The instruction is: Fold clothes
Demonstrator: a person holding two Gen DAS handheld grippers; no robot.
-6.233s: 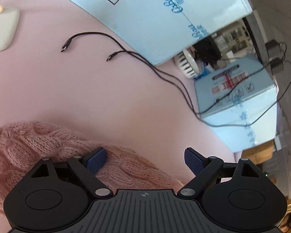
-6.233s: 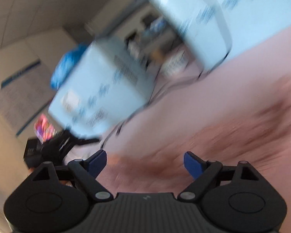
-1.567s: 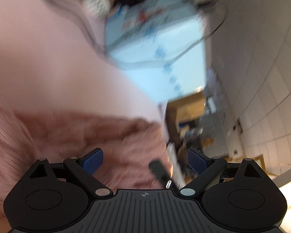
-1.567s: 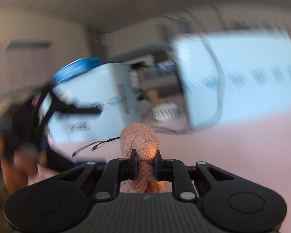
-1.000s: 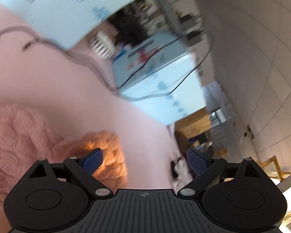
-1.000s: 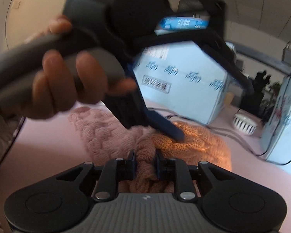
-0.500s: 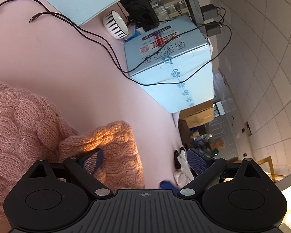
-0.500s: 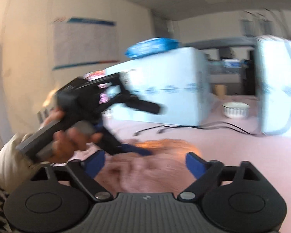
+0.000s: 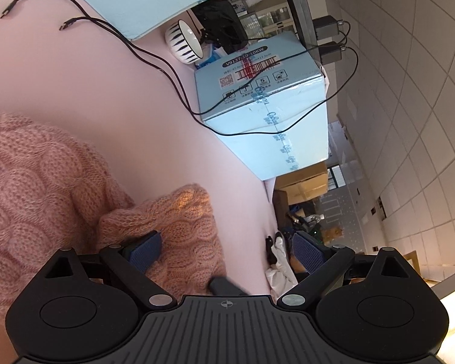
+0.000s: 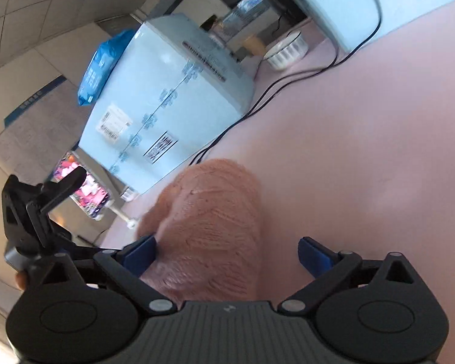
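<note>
A pink cable-knit sweater (image 9: 39, 188) lies on the pink table (image 9: 75, 85), with a folded-over part (image 9: 179, 218) at its right edge. My left gripper (image 9: 226, 251) is open just above that fold; its left pad (image 9: 144, 250) rests by the knit and its right pad hangs past the table edge. In the right wrist view a bunched part of the sweater (image 10: 209, 227) lies between the jaws of my right gripper (image 10: 227, 254). Those jaws are closing. Only the left pad (image 10: 139, 254) is at the wool, and the right pad stands apart.
Light blue cartons (image 9: 264, 100) (image 10: 166, 106) stand at the back of the table. A striped bowl (image 9: 183, 41) sits between them and black cables (image 9: 154, 60) trail across the surface. The table's right edge drops to a cluttered floor (image 9: 303, 212). The left gripper's black body (image 10: 30, 209) shows at the left.
A second ago my right gripper was shut on a sweater fold. It let go, opened wide, rolled and swung sideways, and its jaws now stand narrower. My left gripper sank slightly and stayed open.
</note>
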